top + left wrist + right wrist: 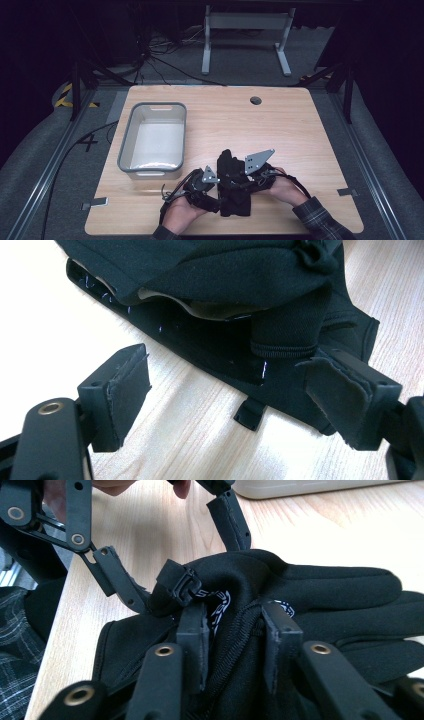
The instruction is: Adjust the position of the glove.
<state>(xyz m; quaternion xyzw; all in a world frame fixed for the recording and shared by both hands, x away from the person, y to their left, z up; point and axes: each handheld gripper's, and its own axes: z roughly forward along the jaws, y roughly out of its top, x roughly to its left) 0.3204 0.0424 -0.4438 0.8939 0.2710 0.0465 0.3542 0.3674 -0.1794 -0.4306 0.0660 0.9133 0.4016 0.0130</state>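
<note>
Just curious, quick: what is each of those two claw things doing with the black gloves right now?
Left gripper: jaws open, holding nothing; black gloves lie just ahead.
Right gripper: jaws pinching a fold of the black gloves.

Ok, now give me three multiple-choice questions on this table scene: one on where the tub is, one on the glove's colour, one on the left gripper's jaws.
1. In the high view, where does the grey tub stand relative to the glove?
A. Farther back and to the left
B. Nearer the person and to the right
C. On top of it

2. What colour is the glove?
A. White
B. Black
C. Red

3. How do the jaws of the left gripper stand?
A. Pressed shut on the tub's rim
B. Fully closed on nothing
C. Wide apart, with no pad pressing on the glove

Answers: 1 A, since the tub sits on the left half of the table, beyond the hands. 2 B, the fabric is black in every view. 3 C, the left gripper view shows a broad gap between the pads.
</note>
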